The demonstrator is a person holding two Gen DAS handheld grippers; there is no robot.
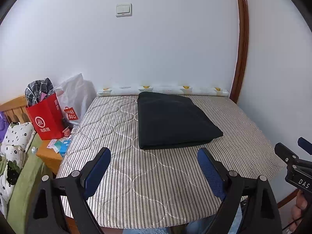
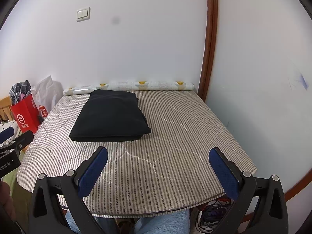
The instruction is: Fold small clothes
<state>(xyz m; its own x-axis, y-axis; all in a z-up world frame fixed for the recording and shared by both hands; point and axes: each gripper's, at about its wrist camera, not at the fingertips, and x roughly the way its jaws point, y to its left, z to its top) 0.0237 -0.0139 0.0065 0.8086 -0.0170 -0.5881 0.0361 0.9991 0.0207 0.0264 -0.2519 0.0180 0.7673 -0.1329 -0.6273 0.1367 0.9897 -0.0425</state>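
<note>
A black garment (image 1: 173, 120), folded into a flat rectangle, lies on the striped quilted table top (image 1: 136, 185) toward the back. In the right wrist view the same black garment (image 2: 111, 115) sits left of centre. My left gripper (image 1: 154, 154) hovers over the near part of the table, open, with nothing between its blue pads. My right gripper (image 2: 158, 153) is likewise open and empty, held above the near edge and apart from the garment. Each gripper shows at the edge of the other's view.
A patterned roll (image 1: 161, 90) lies along the wall behind the table. On a wooden side cabinet (image 1: 48, 156) to the left stand a red paper bag (image 1: 45, 119) and a white plastic bag (image 1: 75, 95). Cables (image 2: 210, 212) lie on the floor under the table's near right corner.
</note>
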